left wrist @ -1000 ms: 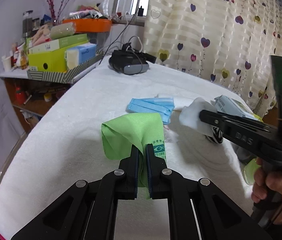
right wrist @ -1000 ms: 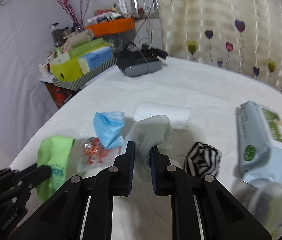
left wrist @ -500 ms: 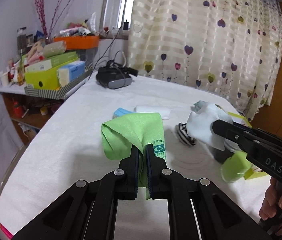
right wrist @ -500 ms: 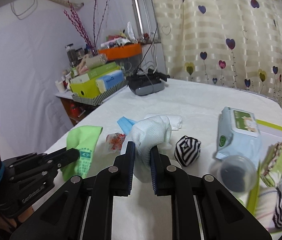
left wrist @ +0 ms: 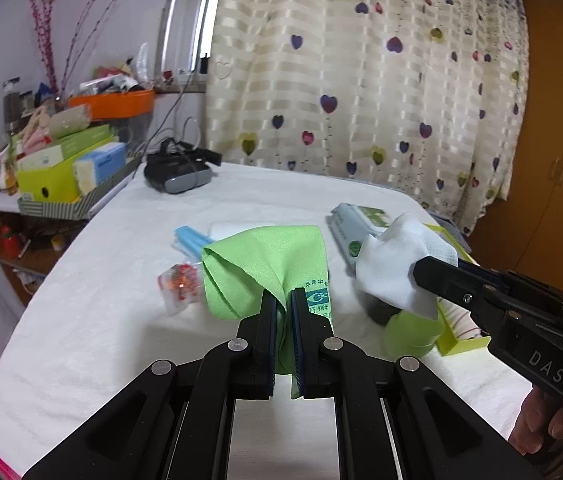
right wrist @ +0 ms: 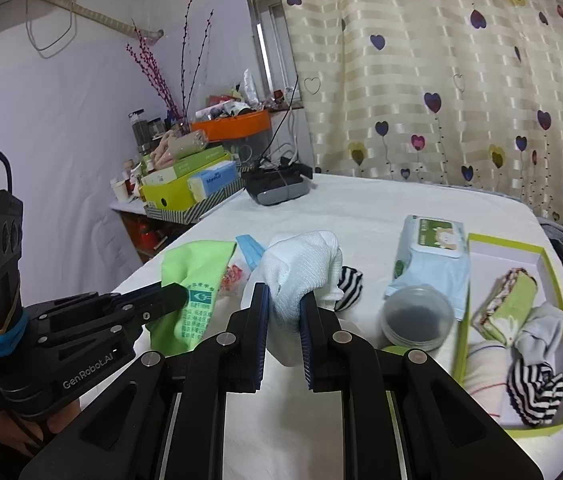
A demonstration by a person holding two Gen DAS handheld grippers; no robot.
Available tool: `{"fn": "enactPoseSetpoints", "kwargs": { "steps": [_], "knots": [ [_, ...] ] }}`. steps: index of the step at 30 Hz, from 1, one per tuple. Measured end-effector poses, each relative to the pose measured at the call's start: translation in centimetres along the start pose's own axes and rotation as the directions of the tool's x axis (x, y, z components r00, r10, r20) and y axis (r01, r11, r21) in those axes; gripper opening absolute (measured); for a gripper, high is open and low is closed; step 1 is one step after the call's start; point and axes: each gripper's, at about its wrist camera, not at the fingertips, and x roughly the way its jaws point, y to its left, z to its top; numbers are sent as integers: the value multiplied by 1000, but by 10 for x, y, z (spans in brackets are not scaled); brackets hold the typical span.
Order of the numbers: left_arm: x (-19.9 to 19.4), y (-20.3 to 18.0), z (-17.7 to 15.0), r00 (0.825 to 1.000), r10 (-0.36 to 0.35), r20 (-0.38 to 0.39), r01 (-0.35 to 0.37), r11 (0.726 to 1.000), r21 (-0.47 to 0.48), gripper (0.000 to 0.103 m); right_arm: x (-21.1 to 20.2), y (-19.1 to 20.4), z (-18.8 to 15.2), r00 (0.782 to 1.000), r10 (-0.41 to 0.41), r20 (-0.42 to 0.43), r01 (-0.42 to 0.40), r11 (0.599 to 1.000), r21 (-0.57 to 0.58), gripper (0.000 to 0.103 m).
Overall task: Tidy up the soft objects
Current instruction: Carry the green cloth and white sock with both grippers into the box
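1. The left claw sits at the lower centre of the left wrist view, its jaws pressed together on a green cloth – the cloth bunches up above the pads and carries a printed label on its right fold.
2. In the right wrist view the same green cloth appears at the left middle of the frame, pinched at the tip of the left claw, with a hand on the handle at the lower left.
3. The right claw fills the lower centre of the right wrist view; its jaws stand a little apart, clamped on a white sock that bulges up between and above the pads.
4. From the left wrist view that white sock shows at the right middle, held at the end of the right claw, off the white-covered desk.
5. On the desk lie a striped sock just right of the white sock, a pack of wipes further right, and a round lidded container below the pack.
6. A green-edged box lies at the right of the right wrist view – inside it are a green and patterned roll, pale socks and a striped sock.
7. Blue face masks and a small red-and-clear packet lie left of the green cloth in the left wrist view.
8. A dark headset rests at the far upper left of the desk, beside a shelf stacked with boxes.
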Motion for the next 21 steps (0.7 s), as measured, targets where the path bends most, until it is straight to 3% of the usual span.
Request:
{"fn": "enactPoseSetpoints", "kwargs": {
  "steps": [21],
  "knots": [
    [9, -77, 10, 993, -119, -6, 119, 988, 98, 7, -45, -51, -12, 994, -95, 47, 93, 994, 55, 15]
  ]
}}
